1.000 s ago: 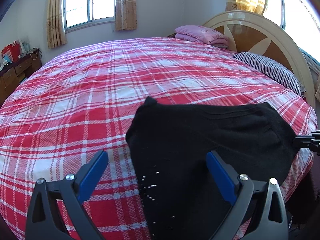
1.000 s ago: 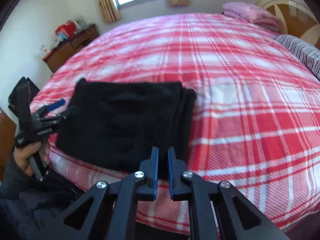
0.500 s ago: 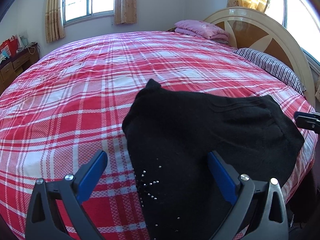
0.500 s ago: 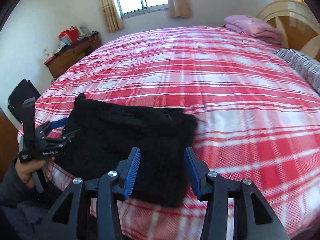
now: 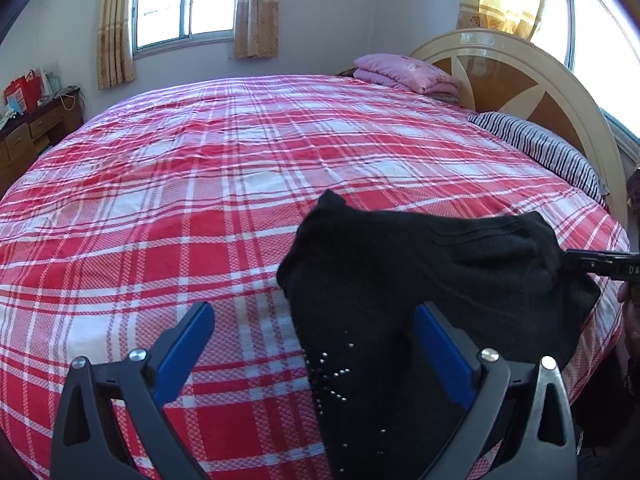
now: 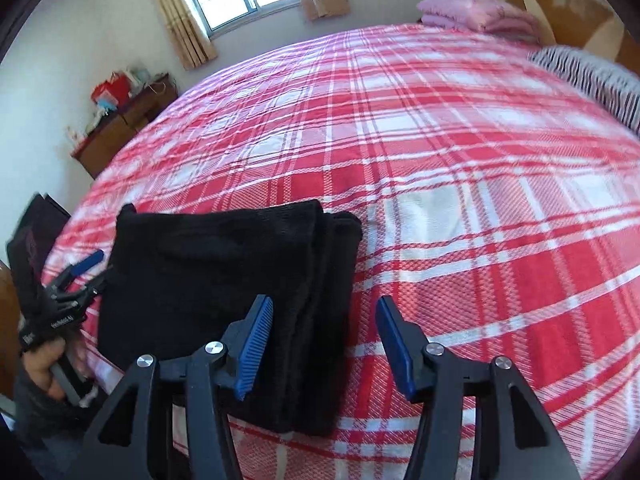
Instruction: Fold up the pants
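Black pants [image 6: 208, 280] lie folded in a thick rectangle near the front edge of the red plaid bed [image 6: 460, 200]. My right gripper [image 6: 326, 340] hovers over their right folded edge; its jaws are opening, the fabric lies under the gap, and neither pad presses on it. In the left wrist view the pants [image 5: 400, 272] show small silver studs near the camera. My left gripper [image 5: 312, 344] is wide open above that end, and nothing is pinched. A hand holds the left gripper [image 6: 98, 270] at the pants' left edge. The right gripper's tip [image 5: 576, 260] shows at the pants' far side.
A folded pink blanket [image 5: 404, 74] and a striped pillow [image 5: 540, 148] lie by the curved wooden headboard [image 5: 520, 72]. A brown dresser [image 6: 120, 128] with clutter stands by the wall under the window. The plaid cover stretches broad beyond the pants.
My right gripper, shut on the pants' folded edge a second ago, has opened and let it go, shifting slightly right. The left gripper stayed open and almost still.
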Action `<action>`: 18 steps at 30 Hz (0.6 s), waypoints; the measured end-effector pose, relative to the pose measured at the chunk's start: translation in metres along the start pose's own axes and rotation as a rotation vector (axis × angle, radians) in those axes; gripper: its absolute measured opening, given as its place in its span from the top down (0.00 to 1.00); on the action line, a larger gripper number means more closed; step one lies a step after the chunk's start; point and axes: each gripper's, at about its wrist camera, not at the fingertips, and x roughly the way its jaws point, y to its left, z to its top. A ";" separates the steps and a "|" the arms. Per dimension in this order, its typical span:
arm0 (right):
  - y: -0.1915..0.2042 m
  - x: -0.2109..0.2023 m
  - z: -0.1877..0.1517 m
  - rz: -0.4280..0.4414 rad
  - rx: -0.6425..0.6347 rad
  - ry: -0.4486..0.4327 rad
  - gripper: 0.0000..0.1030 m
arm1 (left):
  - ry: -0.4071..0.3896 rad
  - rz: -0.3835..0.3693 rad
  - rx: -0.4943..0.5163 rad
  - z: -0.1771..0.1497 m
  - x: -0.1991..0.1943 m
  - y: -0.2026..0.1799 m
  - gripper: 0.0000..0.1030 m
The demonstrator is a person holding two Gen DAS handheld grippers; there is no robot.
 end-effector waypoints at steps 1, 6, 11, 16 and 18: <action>-0.002 0.002 0.001 0.014 0.014 0.004 0.46 | 0.011 -0.003 -0.006 0.000 0.003 0.003 0.01; -0.010 0.009 0.004 0.048 0.060 0.006 0.46 | 0.046 -0.099 -0.090 -0.005 0.017 0.015 0.01; -0.015 0.014 0.004 0.071 0.072 0.006 0.46 | 0.057 -0.170 -0.130 -0.005 0.023 0.019 0.00; -0.019 0.014 0.004 0.094 0.080 0.006 0.46 | 0.059 -0.208 -0.129 -0.004 0.024 0.017 0.00; -0.021 0.014 0.004 0.101 0.075 0.012 0.47 | 0.059 -0.232 -0.129 -0.003 0.025 0.017 0.00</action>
